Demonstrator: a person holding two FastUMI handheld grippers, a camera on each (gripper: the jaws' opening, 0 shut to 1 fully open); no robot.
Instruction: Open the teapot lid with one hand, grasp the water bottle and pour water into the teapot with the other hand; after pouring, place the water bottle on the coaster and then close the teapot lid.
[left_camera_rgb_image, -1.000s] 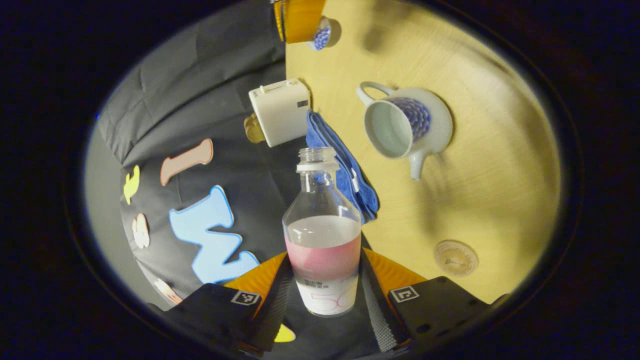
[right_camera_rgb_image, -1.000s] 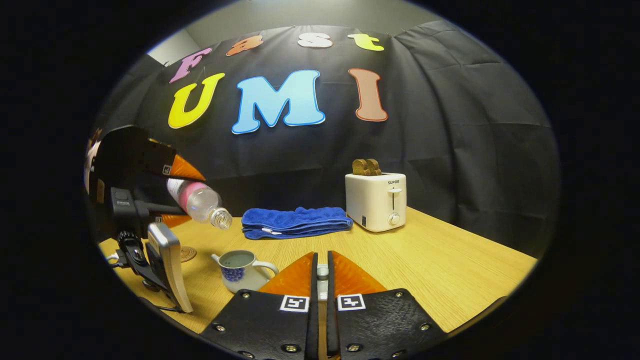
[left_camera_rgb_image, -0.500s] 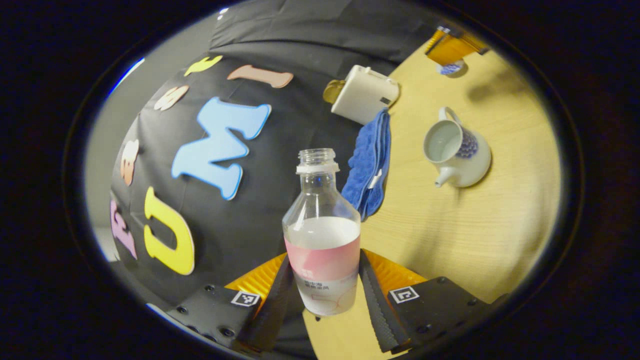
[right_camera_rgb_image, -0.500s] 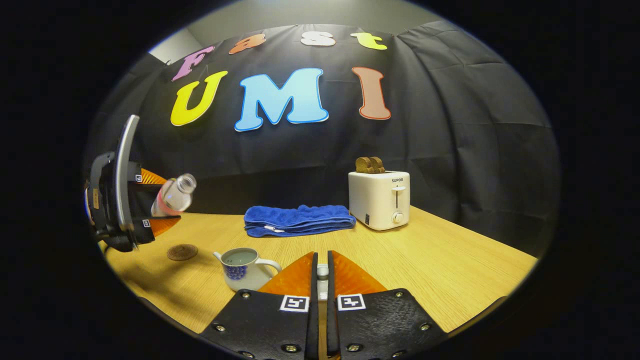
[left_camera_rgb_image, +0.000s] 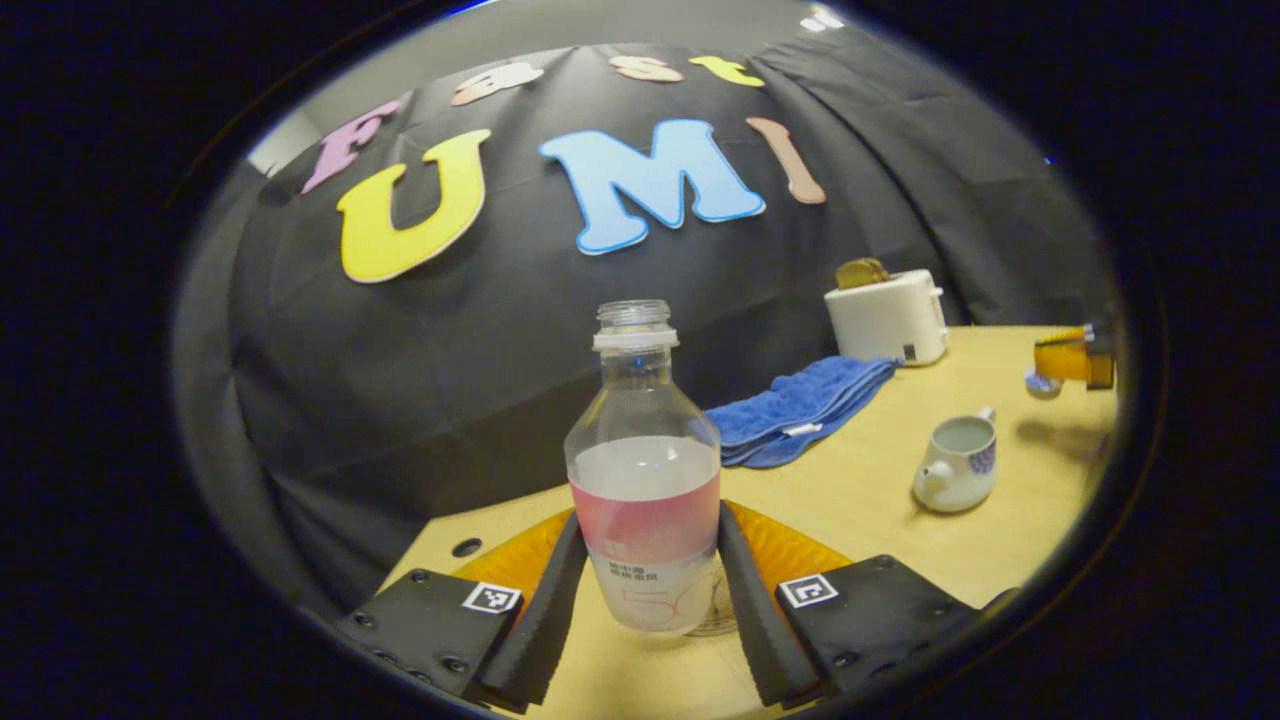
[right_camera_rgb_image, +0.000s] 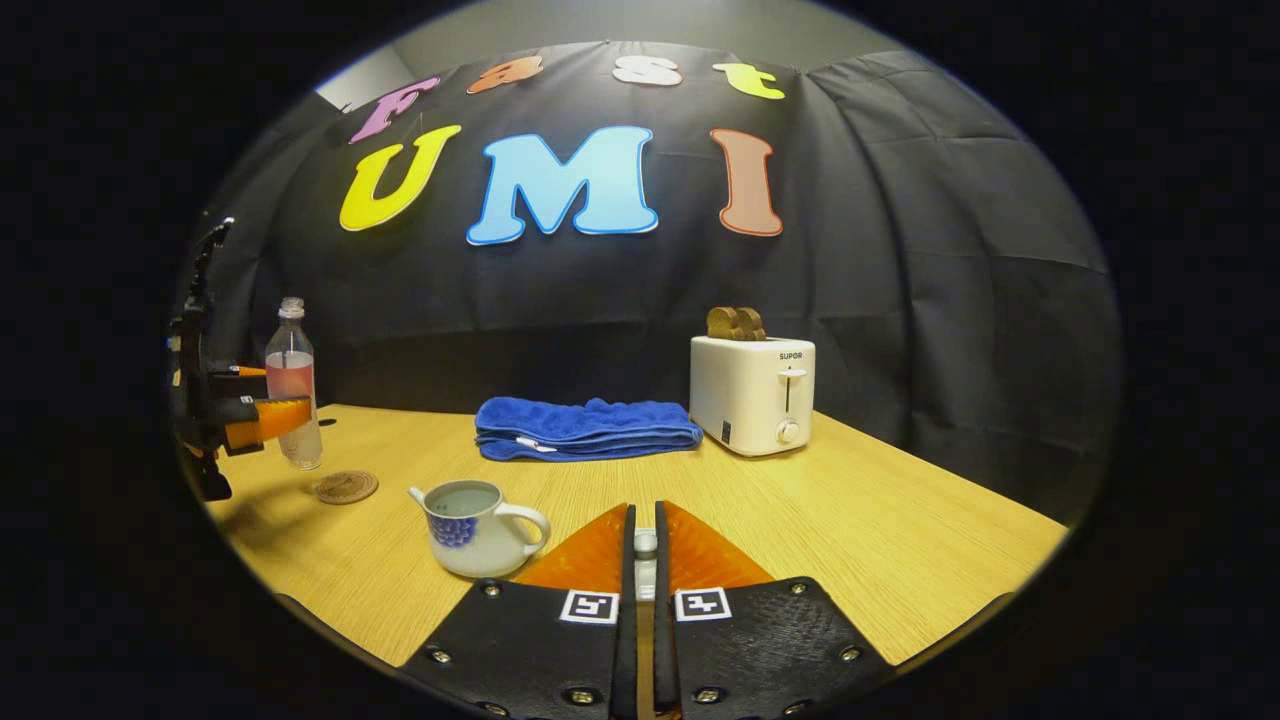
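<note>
My left gripper (left_camera_rgb_image: 648, 525) is shut on a clear water bottle (left_camera_rgb_image: 645, 470) with a pink label, uncapped, upright and partly full. A round woven coaster (left_camera_rgb_image: 722, 615) peeks out beside the bottle's base. In the right gripper view the bottle (right_camera_rgb_image: 292, 385) stands upright in the left gripper (right_camera_rgb_image: 262, 418), just behind the coaster (right_camera_rgb_image: 345, 487). The white and blue teapot (right_camera_rgb_image: 472, 515) sits lidless with water inside, also seen as the teapot (left_camera_rgb_image: 955, 465) at the right. My right gripper (right_camera_rgb_image: 643, 512) is shut on the teapot lid (right_camera_rgb_image: 645, 545), held in the air as the lid (left_camera_rgb_image: 1040, 382).
A folded blue towel (right_camera_rgb_image: 585, 428) lies at the back of the wooden table (right_camera_rgb_image: 880, 530). A white toaster (right_camera_rgb_image: 752, 393) with bread in it stands to the towel's right. The black cloth wall closes off the far side.
The bottle has swung from tilted to upright and come down to the left, close to the coaster. The right gripper has held still with the lid.
</note>
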